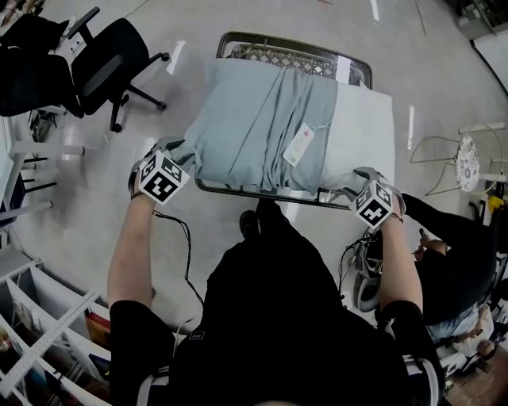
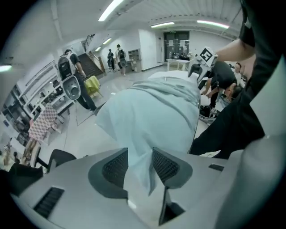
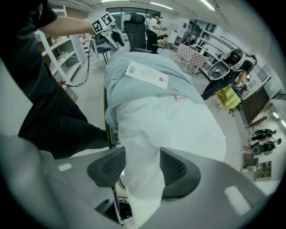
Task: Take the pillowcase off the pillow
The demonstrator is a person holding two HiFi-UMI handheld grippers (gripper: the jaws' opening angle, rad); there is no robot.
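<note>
The pillowcase (image 1: 254,119) is soft, light cloth and covers the pillow (image 1: 367,127) at the left end of the wire cart (image 1: 294,41). At the near-left corner the left gripper (image 1: 179,151) has its jaws apart around a fold, seemingly loose. The right gripper (image 1: 343,193) has its jaws half-wide, pinching the pillow's squashy bare near-right corner.

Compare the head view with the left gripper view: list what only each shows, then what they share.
Only the head view: the white tag on the pillowcase, the mesh end of the cart under the pillow, and a round stool off to the right. Only the left gripper view: the pads of the left tongs, with a fold of pillowcase between them, ceiling lights, and people in the far hall. Both: the blue-grey pillowcase, the white pillow, and the right tongs at the pillow's bare end.
</note>
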